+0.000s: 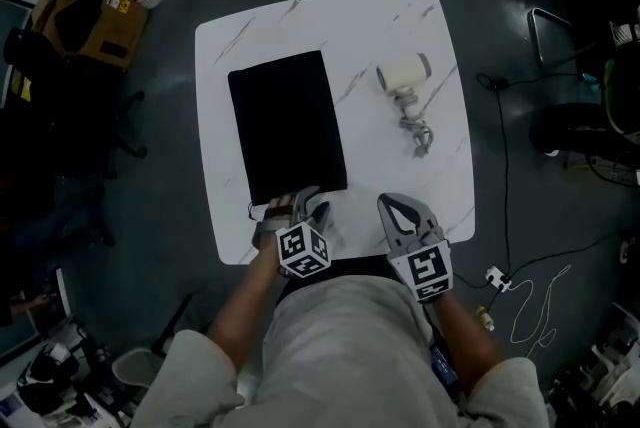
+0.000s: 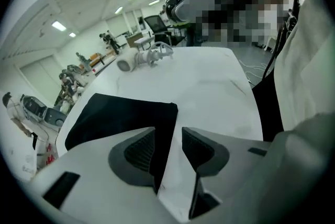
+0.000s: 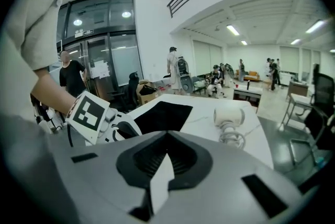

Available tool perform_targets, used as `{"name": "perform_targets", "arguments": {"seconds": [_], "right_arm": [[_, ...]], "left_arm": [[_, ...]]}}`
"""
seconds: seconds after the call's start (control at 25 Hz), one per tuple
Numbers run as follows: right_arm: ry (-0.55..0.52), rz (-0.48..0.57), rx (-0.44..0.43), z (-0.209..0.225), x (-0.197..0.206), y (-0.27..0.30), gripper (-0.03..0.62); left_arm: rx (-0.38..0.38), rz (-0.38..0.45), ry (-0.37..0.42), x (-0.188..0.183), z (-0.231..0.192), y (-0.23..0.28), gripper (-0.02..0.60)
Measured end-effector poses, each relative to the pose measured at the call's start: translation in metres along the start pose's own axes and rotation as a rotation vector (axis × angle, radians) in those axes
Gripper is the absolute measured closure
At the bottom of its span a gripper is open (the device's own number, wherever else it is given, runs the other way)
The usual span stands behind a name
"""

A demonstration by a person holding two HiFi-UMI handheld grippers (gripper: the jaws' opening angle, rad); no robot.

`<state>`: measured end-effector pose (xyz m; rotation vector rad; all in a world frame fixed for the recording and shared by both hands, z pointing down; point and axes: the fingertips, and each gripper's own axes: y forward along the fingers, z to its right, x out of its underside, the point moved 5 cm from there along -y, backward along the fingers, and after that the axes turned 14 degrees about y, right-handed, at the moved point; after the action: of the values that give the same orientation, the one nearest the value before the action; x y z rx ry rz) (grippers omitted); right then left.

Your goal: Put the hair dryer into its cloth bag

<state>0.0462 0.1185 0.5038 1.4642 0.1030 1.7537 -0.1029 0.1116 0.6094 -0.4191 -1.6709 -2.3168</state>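
Observation:
A flat black cloth bag (image 1: 287, 124) lies on the left half of the white marble table (image 1: 390, 16). The white hair dryer (image 1: 404, 76) lies on its side at the far right, its coiled cord (image 1: 420, 134) beside it. My left gripper (image 1: 305, 206) hovers at the bag's near right corner. In the left gripper view its jaws (image 2: 168, 136) stand open, the bag (image 2: 120, 115) edge running between the pads without being pinched. My right gripper (image 1: 400, 213) is shut and empty over bare table near the front edge. The right gripper view shows the dryer (image 3: 229, 115) and bag (image 3: 162, 115) ahead.
The table's near edge is right against the person's body. On the dark floor around it are cables (image 1: 505, 166), a power plug (image 1: 497, 280), a chair (image 1: 560, 26) at the right and a cardboard box (image 1: 95, 26) at the upper left. People stand far off in the room.

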Motion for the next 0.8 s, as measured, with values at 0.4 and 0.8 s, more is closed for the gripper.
{"name": "perform_targets", "arguments": {"seconds": [0.4,0.8], "right_arm": [[0.054,-0.005,0.063,0.008,0.022,-0.023,0.579],[0.052,-0.009,0.053,0.030,0.019,-0.027,0.579]], "left_arm": [[0.052,-0.014,0.054,-0.003,-0.010,0.022,0.433],[0.032,-0.023,-0.018,-0.006,-0.022,0.027,0.563]]}}
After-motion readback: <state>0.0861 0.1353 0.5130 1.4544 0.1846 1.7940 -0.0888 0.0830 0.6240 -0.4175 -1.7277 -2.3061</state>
